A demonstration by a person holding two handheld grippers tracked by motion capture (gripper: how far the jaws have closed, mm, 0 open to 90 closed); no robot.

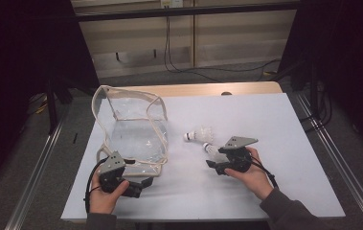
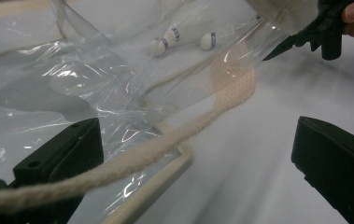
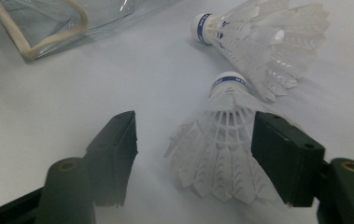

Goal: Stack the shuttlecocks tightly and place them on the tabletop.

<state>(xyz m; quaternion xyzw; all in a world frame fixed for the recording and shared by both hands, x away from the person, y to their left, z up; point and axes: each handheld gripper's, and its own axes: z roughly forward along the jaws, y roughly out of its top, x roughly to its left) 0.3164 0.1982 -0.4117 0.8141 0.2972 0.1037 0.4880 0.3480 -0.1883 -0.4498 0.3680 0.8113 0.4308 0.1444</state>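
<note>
- White tabletop (image 1: 275, 143) under dim light, dark room beyond.
- Right gripper (image 3: 193, 140): jaws apart around nearer shuttlecock (image 3: 226, 149), one pad at the feathers, other clear; no grip yet.
- Risk: crushed feathers, or a sideways slip off one pad.
- Left gripper (image 2: 198, 154): jaws wide, nothing pinched; cord handle (image 2: 165, 144) across, clear bag (image 1: 136, 129) slack, mouth likely to sag.
- Count: two shuttlecocks, second (image 3: 258, 37) just beyond the nearer; one bag left of it.
</note>
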